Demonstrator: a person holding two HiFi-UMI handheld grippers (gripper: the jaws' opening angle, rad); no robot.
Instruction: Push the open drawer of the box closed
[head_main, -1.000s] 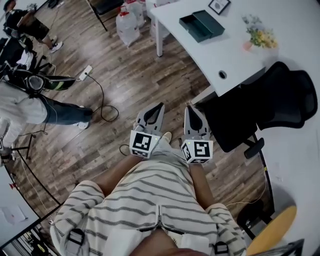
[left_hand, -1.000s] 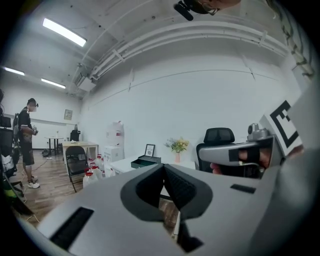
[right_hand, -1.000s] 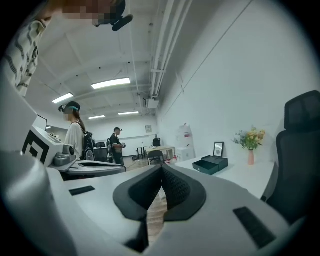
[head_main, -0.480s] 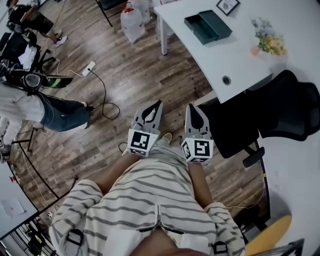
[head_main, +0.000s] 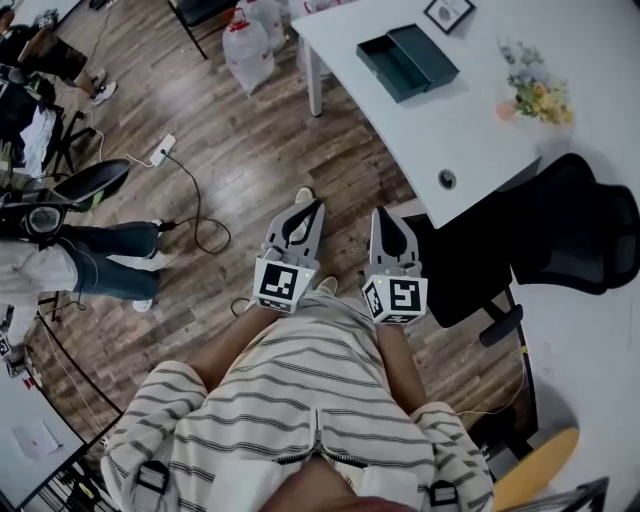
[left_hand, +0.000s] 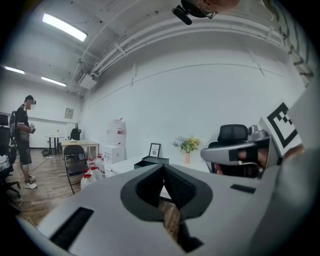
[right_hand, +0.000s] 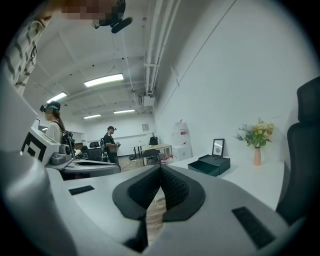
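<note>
Your left tool (head_main: 316, 208) and right tool (head_main: 381, 213) sit side by side at the middle of the head view. You hold them out in front of your striped shirt (head_main: 290, 400), over the wooden floor (head_main: 270, 150), and both point toward the top of the frame. In its own view the left tool is clenched — the dark pads meet at their tips with nothing between them, and only floor shows through the gap below. The right tool's jaws have just been opening by a hair, yet in its own view the tips look closed together too, and it grips nothing.

The dark green box (head_main: 425, 48) lies on the white bench (head_main: 450, 120) at the upper right of the head view, well apart from both tools. Its drawer (head_main: 384, 56) is pulled out toward the left edge of the bench, with its hollow inside showing. Just above the box stands a small picture frame (head_main: 447, 12), and to the right of the box a vase of yellow flowers (head_main: 533, 92). A black office chair (head_main: 545, 225) stands against the bench's lower edge — its seat is just right of your right tool.

Near the top of the frame, left of the bench leg, water jugs (head_main: 248, 50) stand on the floor. A white power strip (head_main: 165, 147) with a black cable lies further left, and a person in jeans (head_main: 100, 255) stands at the left edge
</note>
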